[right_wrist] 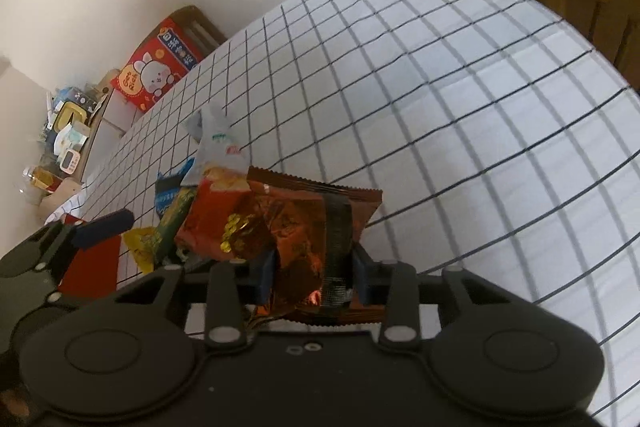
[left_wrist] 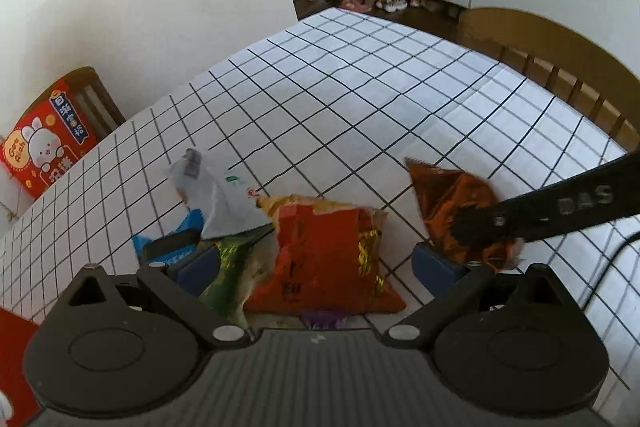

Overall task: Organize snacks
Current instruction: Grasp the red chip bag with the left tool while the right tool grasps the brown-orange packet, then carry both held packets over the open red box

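Observation:
A pile of snack packets lies on the checked tablecloth [left_wrist: 360, 99]: a red packet [left_wrist: 320, 255], a green one [left_wrist: 228, 263], a blue one [left_wrist: 176, 247] and a grey-white one [left_wrist: 216, 195]. My left gripper [left_wrist: 320, 267] is open, its blue pads on either side of the pile, holding nothing. My right gripper [right_wrist: 314, 267] is shut on an orange-brown foil packet [right_wrist: 304, 223], held just right of the pile; it also shows in the left wrist view [left_wrist: 452, 203] under the right gripper's black finger [left_wrist: 560, 207].
A wooden chair [left_wrist: 560, 63] stands at the table's far right edge. A red box with a rabbit print [left_wrist: 44, 143] sits on a chair at the left. A cluttered side shelf [right_wrist: 68, 143] is beyond the table's left end.

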### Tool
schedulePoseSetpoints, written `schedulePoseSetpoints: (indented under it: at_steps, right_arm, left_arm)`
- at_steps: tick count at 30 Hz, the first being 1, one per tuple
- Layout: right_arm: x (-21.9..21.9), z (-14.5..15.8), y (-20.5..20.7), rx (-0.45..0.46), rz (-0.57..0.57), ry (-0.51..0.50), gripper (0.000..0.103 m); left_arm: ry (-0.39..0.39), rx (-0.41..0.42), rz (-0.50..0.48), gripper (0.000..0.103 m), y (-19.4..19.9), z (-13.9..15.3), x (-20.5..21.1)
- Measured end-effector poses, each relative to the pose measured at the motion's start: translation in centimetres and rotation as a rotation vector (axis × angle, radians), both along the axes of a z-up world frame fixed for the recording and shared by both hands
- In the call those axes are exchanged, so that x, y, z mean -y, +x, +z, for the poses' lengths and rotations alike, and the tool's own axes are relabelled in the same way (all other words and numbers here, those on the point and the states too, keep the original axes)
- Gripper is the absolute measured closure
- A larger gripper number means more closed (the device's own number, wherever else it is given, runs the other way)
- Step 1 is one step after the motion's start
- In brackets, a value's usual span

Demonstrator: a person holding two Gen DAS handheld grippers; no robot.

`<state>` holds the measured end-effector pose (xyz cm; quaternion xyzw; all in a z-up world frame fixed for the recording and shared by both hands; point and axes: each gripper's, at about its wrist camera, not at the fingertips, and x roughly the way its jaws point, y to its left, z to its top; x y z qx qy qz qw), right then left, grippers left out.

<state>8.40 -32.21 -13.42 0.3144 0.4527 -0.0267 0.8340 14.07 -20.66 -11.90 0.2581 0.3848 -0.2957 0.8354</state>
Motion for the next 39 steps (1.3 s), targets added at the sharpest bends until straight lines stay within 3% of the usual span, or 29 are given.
schedulePoseSetpoints:
  at_steps: [6,10,16,25,39]
  right_arm:
    - [1.1,-0.4,-0.3,-0.003,-0.014,-0.002,0.066]
    - [0.9,-0.5,-0.4,-0.002,-0.005,-0.013,0.066]
    - [1.0,-0.3,-0.8,0.004,-0.005,-0.023,0.066]
    - [0.4,1.2,-1.5,0.020,0.018,-0.060,0.067]
    - [-4.8,6.7,-1.7,0.104,0.178,-0.138,0.067]
  left_arm:
    - [0.100,-0.025,0.015,0.001,1.4,-2.1,2.2]
    - [0.147,-0.044,0.026,0.026,1.8,-3.2,2.6]
    - [0.128,-0.043,0.054,0.044,1.5,-3.1,2.6]
    - [0.035,-0.078,0.182,0.045,0.4,-0.8,0.1]
    - [-0.111,-0.064,0.404,0.045,-3.2,6.5,-9.0]
